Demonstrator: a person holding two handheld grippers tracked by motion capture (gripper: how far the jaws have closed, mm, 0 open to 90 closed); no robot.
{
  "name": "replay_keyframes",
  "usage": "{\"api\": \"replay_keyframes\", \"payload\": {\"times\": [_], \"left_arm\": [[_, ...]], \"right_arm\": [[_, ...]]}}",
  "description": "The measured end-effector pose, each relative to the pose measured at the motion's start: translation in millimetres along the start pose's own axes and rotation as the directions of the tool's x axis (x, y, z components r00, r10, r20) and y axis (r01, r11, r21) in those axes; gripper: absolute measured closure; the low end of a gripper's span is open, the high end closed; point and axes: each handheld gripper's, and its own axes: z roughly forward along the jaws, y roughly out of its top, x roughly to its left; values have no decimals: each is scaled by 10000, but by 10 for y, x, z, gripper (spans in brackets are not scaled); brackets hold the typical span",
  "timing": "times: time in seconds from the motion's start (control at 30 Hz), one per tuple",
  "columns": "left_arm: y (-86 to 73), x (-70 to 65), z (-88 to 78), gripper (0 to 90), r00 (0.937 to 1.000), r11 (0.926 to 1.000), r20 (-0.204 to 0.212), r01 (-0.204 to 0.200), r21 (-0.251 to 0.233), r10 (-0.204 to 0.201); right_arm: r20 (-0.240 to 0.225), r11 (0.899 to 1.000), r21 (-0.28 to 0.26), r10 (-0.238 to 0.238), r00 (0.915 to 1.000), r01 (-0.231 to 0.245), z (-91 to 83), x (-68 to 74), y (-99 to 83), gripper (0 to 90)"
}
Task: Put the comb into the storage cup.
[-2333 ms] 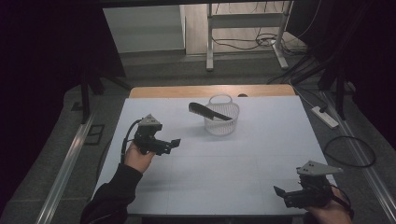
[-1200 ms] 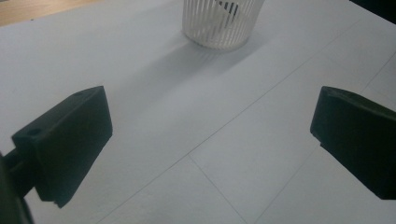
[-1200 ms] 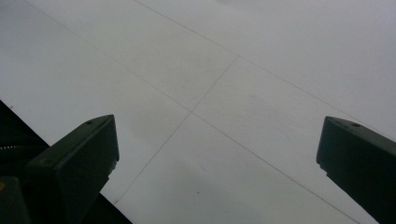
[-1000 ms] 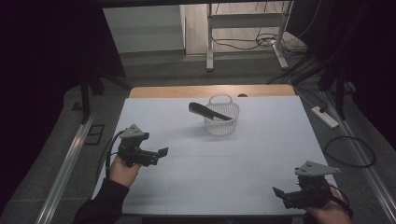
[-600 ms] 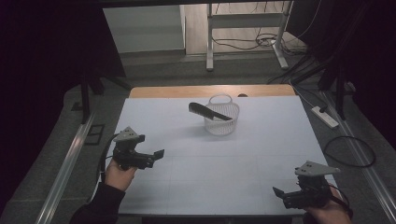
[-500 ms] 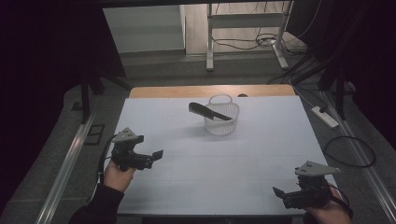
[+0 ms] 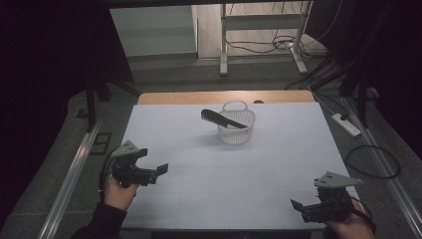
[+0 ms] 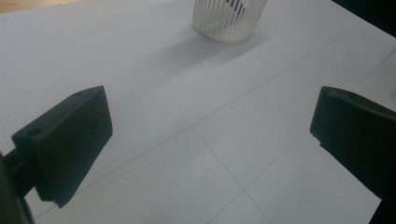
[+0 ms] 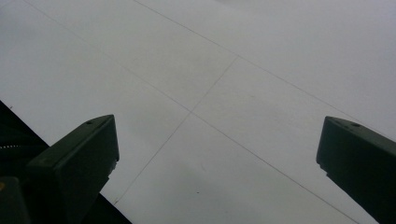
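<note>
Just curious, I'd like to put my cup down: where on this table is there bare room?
Nearly everywhere. The white table top lies bare between the left tongs and the right tongs, and along both side edges. The one taken spot is far centre, where the white basket stands with a black comb resting across its rim.

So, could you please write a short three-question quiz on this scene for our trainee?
1. True or false: the black comb lies flat on the table.
2. Which describes the left tool? A) open with nothing between its jaws B) shut on the comb C) inside the basket
3. Fill in: the comb rests across the rim of the white ____.

Key: 1 false; 2 A; 3 basket.
</note>
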Motion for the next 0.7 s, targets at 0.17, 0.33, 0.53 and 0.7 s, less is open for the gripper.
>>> {"api": "replay_keyframes", "payload": {"times": [0.17,0.33,0.53,0.7], "left_arm": [[-40,3,-50,0,9999,10000,-72,73,-23,-73],[-80,2,-97,0,9998,9999,-158,114,-31,-115],[-125,-7,-144,0,9996,9999,-244,114,13,-114],[-165,-19,-184,0,9994,9999,-327,123,51,-121]], "right_arm": [[4,10000,-2,0,10000,0,-1,0,0,0],[3,10000,-30,12,10000,-12,-2,-2,0,0],[7,10000,-26,2,10000,-2,-2,0,0,0],[7,10000,-26,0,10000,0,-2,0,0,0]]}}
